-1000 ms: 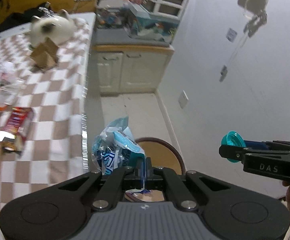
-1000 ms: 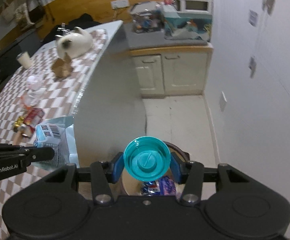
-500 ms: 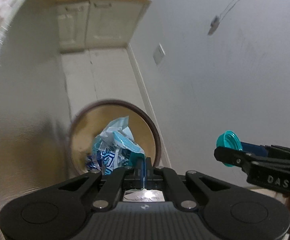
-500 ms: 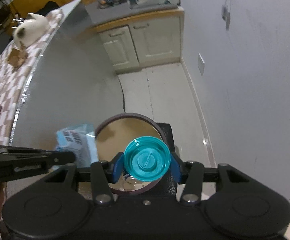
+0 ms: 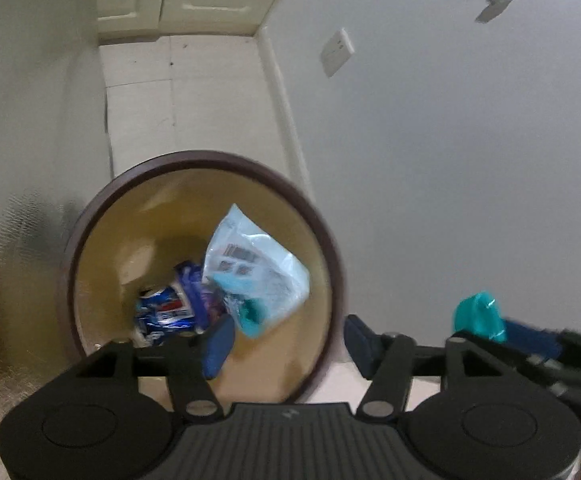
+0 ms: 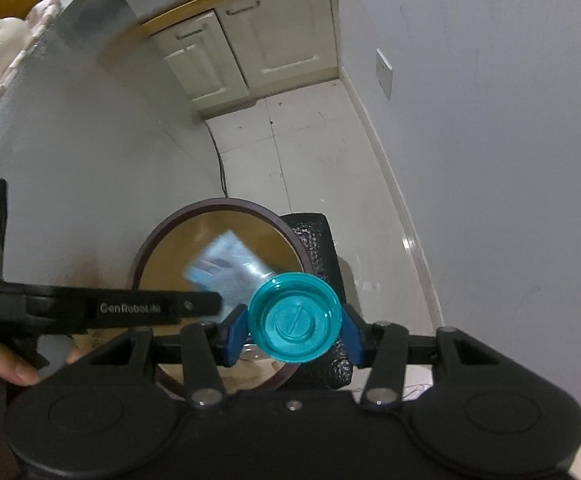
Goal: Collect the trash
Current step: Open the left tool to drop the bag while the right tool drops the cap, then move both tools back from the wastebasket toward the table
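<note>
A round brown trash bin (image 5: pixel 332 240) stands on the floor by the wall; it also shows in the right wrist view (image 6: pixel 210 206). My left gripper (image 5: pixel 288 342) is open above the bin. A light-blue plastic wrapper (image 5: pixel 258 268) is loose inside the bin, over a blue can (image 5: pixel 162 314). The wrapper looks blurred in the right wrist view (image 6: pixel 230 260). My right gripper (image 6: pixel 294 332) is shut on a teal plastic lid (image 6: pixel 294 318), held over the bin's right rim. The lid shows at the right of the left wrist view (image 5: pixel 478 318).
A grey cloth-covered table side (image 6: pixel 70 160) rises left of the bin. A white wall (image 5: pixel 450 140) with a socket (image 5: pixel 338 52) is to the right. Cream cabinets (image 6: pixel 250 48) stand at the far end. A black object (image 6: pixel 322 240) sits beside the bin.
My left gripper has opened and the blue wrapper has dropped from it into the bin. Both grippers moved from the table to above the bin. The right still holds the lid.
</note>
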The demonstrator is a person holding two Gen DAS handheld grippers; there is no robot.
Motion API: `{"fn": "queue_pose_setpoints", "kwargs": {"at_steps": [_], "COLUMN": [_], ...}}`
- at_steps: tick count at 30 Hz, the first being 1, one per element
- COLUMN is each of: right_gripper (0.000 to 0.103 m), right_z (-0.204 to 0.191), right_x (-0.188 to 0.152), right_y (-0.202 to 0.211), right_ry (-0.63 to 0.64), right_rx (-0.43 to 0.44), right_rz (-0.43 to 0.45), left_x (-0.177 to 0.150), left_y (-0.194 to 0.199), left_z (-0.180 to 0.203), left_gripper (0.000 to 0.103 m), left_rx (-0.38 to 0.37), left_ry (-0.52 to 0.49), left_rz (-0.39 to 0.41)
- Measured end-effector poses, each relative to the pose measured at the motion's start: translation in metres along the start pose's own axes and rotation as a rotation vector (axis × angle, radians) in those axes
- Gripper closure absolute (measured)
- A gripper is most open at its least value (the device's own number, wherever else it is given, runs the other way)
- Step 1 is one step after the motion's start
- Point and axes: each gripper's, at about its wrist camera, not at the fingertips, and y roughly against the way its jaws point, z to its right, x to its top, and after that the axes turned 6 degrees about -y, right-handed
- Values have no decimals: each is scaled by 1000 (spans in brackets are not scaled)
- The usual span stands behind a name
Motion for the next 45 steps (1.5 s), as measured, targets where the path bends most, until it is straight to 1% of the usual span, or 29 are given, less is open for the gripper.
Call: {"fn": "queue_pose_setpoints", "kwargs": {"at_steps": [2, 6, 12, 18, 21, 23, 25, 29, 31, 37, 40, 45], "right_gripper": [53, 53, 53, 53, 52, 51, 35, 33, 33, 31, 28, 24], "right_z": [-1, -6, -21, -44, -53, -54, -53, -46, -41, -28, -24, -24], "right_x": [2, 7, 13, 18, 23, 26, 26, 19, 15, 9, 9, 7], "right_y": [-8, -27, -58, -84, -95, -101, -107, -108, -108, -100, -94, -81], "right_ry": [1, 9, 40, 82, 86, 73, 51, 39, 41, 41, 39, 62], "right_rx": [0, 11, 36, 60, 64, 76, 87, 65, 51, 45, 47, 44], "right_rz": [-4, -29, -76, -117, -126, -115, -114, -129, -143, -158, -155, -125], "left_x": [-1, -8, -17, -22, -24, -24, -25, -26, -27, -31, -31, -32], "left_y": [-5, -3, 12, 14, 11, 10, 9, 9, 9, 9, 12, 22], "left_z": [-4, -14, -24, -28, -30, -30, -31, -30, -29, -28, -29, -28], "left_gripper": [42, 42, 42, 41, 38, 32, 25, 16, 13, 0, 0, 0], "left_rx": [23, 77, 145, 192, 208, 214, 224, 239, 241, 250, 258, 267], "left_ry": [-24, -29, -43, -64, -74, -77, -79, -83, -83, -71, -59, -42], "left_rz": [-20, -36, -30, -26, -29, -33, -34, -39, -43, -45, -39, -17]}}
